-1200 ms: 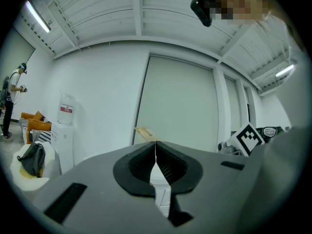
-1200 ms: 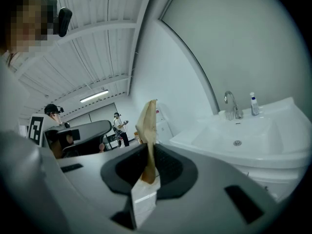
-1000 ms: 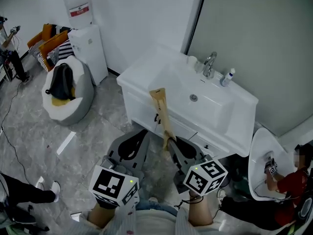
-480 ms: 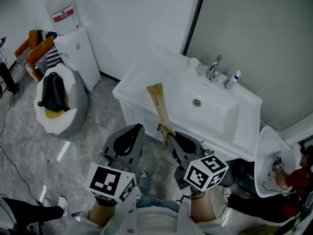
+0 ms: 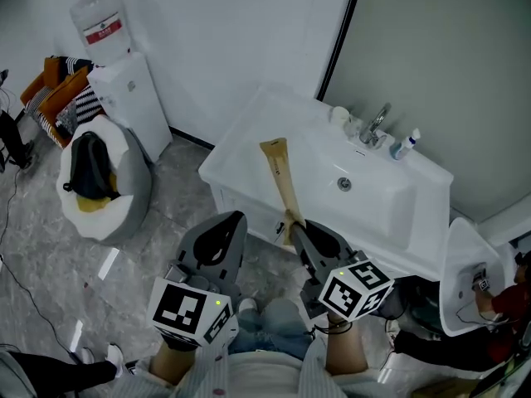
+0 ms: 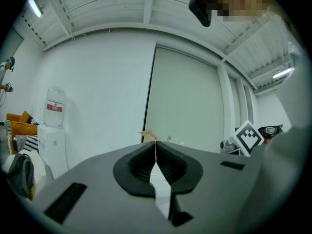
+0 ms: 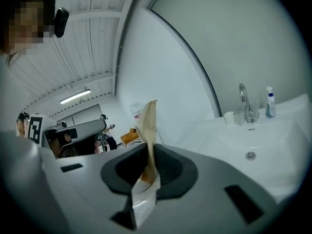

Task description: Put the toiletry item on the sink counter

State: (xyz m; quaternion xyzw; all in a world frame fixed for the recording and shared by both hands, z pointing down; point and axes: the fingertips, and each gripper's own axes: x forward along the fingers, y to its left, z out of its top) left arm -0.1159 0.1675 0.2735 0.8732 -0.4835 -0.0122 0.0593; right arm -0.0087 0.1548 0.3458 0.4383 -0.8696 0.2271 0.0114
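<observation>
Holding status: toiletry item (image 5: 280, 175), a flat tan packet, clamped at its near end between the right gripper (image 5: 295, 225) jaws; its far end reaches over the sink counter (image 5: 236, 143), left of the basin (image 5: 357, 181). Not yet set down. Left gripper (image 5: 226, 222): jaws pressed together, nothing between. Remaining, by judgement: lower and release onto bare counter. Back edge: faucet (image 5: 377, 124), small bottle (image 5: 405, 145), cup (image 5: 338, 115), well apart from the item. Floor, left: water dispenser (image 5: 124, 98), beanbag (image 5: 104, 193). No obstruction visible

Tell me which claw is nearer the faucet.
Right. Right claw, gripping the tan packet, is at the vanity's front edge, facing the faucet; left claw sits further left.
</observation>
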